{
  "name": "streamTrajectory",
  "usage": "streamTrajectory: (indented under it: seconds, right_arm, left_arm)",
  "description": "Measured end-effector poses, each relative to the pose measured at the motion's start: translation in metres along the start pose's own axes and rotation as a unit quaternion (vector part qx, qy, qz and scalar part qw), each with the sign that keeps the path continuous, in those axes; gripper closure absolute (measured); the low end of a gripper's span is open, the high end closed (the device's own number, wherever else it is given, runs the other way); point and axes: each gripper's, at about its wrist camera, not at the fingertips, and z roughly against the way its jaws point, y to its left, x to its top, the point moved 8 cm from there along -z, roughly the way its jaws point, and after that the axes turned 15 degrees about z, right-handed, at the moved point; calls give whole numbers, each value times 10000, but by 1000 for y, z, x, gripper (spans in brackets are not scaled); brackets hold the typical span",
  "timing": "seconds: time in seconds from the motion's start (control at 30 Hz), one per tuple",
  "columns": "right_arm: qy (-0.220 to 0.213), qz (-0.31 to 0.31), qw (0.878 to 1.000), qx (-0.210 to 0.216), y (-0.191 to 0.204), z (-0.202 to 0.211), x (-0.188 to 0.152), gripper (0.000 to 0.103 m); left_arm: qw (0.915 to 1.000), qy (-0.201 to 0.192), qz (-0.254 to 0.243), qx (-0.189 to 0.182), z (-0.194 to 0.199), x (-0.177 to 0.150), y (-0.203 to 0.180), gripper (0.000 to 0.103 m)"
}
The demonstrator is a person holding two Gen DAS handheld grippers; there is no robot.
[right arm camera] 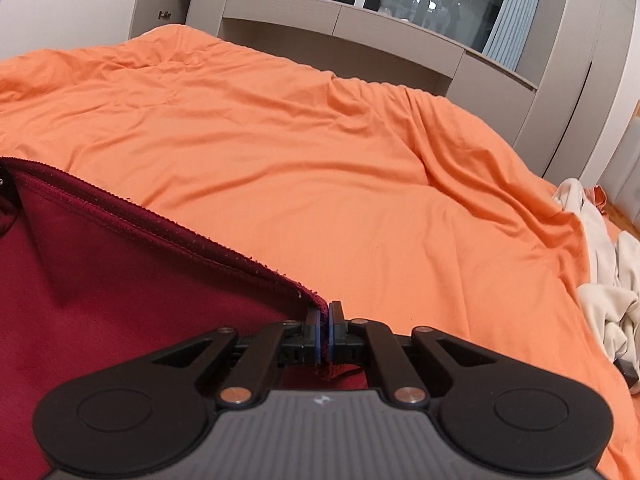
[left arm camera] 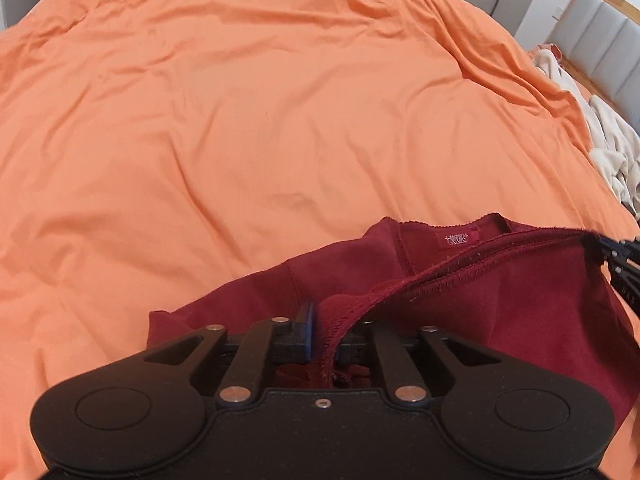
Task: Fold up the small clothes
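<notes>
A dark red garment (left arm camera: 500, 292) with a sewn label near its neckline is held up over the orange bed cover (left arm camera: 240, 120). My left gripper (left arm camera: 325, 336) is shut on the garment's hemmed edge. My right gripper (right arm camera: 325, 332) is shut on another corner of the same edge; the garment (right arm camera: 100, 280) stretches off to its left. The right gripper also shows at the right edge of the left wrist view (left arm camera: 624, 264). The stretched edge runs taut between the two grippers. The lower part of the garment is hidden behind the grippers.
A heap of cream-white clothes (left arm camera: 612, 148) lies on the right side of the bed, also in the right wrist view (right arm camera: 608, 276). A grey wall unit with shelves and a window (right arm camera: 400, 12) stands beyond the bed. A padded headboard (left arm camera: 608, 36) is at the far right.
</notes>
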Motion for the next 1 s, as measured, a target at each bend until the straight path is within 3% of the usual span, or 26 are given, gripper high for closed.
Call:
streamTrajectory:
  seconds: [0.03,0.07,0.1,0.13,0.17,0.2,0.33,0.4,0.63,0.73,0.8,0.83,0.9,0.93,0.97,1.0]
  right_arm:
    - [10,-20,10000,10,0,0,-1,97]
    - [5,-54,10000,46,-1,-1,-1,88]
    - [-17,-85,9999,99,-1,1,-1,68]
    - [-42,-115,9998,141,-2,3,-1,50]
    - [-77,-149,9998,116,-3,5,-2,21]
    - [-142,-171,9997,28,-6,9,-2,11]
    - [-188,-253,9995,-45,-13,25,-6,8]
    - [-242,-338,9991,-68,-17,36,-10,0]
    - [-196,-962,9947,289,-22,70,-50,1]
    - [-169,-1509,9865,608,-22,77,-69,14]
    - [-137,-1820,9806,715,-22,78,-78,28]
    - [-109,-1976,9774,745,-23,78,-82,32]
    - [-65,-2216,9715,837,-22,76,-89,56]
    - [-62,-2333,9685,874,-22,76,-92,64]
    - [-72,-2424,9659,911,-23,75,-94,84]
    - [-88,-2505,9634,946,-23,76,-95,98]
  left_arm:
    - [10000,10,37,-25,0,0,1,83]
    - [10000,28,70,-65,-1,1,1,66]
    - [9998,37,113,-146,1,1,1,41]
    - [9996,5,163,-213,4,2,1,30]
    - [9993,-100,208,-278,9,2,1,19]
    - [9990,-226,198,-323,15,3,1,18]
    - [9983,-513,-35,-285,33,2,-6,12]
    - [9973,-662,-246,-213,42,-3,-10,8]
    - [9852,-846,-1485,127,56,-50,-19,8]
    - [9811,-779,-1709,467,49,-65,-16,22]
    - [9802,-787,-1605,857,43,-66,-7,52]
    - [9808,-786,-1488,986,41,-64,-2,60]
    - [9862,-767,-1179,868,41,-61,5,89]
    - [9887,-784,-1030,756,42,-59,7,98]
    - [9899,-840,-889,719,44,-56,10,97]
    - [9898,-963,-758,726,48,-54,13,97]
